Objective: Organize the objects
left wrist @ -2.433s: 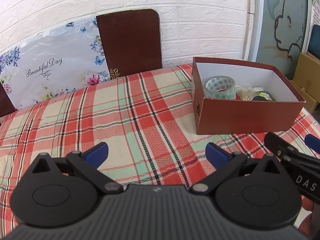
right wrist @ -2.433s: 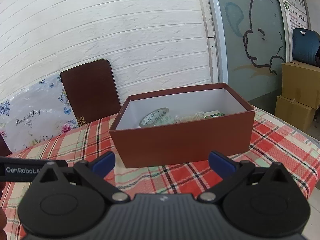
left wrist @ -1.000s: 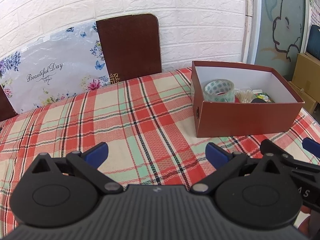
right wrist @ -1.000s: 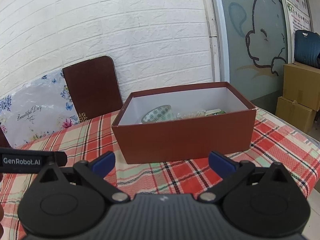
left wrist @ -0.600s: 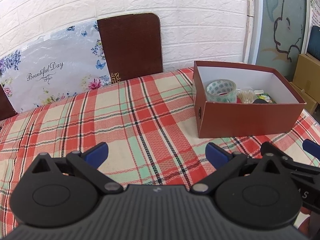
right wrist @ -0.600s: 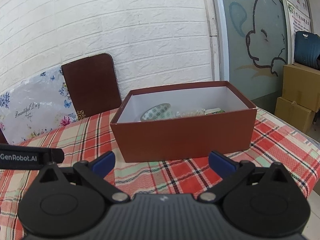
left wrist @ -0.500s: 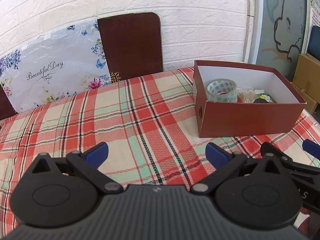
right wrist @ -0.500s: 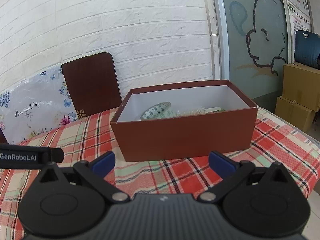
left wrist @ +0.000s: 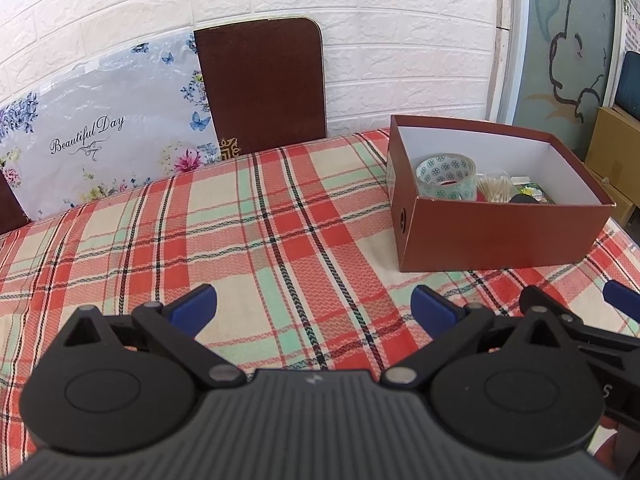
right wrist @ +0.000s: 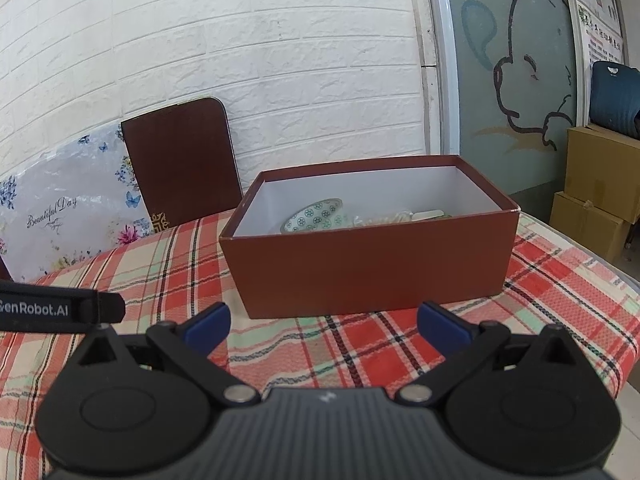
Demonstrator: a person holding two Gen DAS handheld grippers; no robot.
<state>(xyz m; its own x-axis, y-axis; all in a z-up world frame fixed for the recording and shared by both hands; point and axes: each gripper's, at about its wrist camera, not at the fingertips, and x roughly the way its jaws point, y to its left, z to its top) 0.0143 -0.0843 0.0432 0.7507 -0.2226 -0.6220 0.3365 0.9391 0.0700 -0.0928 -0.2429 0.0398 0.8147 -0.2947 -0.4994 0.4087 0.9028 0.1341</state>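
The tabletop (left wrist: 280,220) is covered with a red, green and cream checked cloth, and most of it is bare. A big flowery board (left wrist: 100,140) and a dark brown board (left wrist: 264,84) lean on the white brick wall at the far edge. A red-brown box (right wrist: 372,268) with no lid sits near the far right corner of the tabletop. Inside the box, a roll of tape (left wrist: 446,176) with little green flowers stands at the left end. Just beside it is a small bunch of cotton sticks (left wrist: 496,190), and then some tiny things I cannot make out. My left gripper (left wrist: 312,308) is spread wide and holds nothing, over the near edge. My right gripper (right wrist: 324,328) is also spread wide and empty, right in front of the box.
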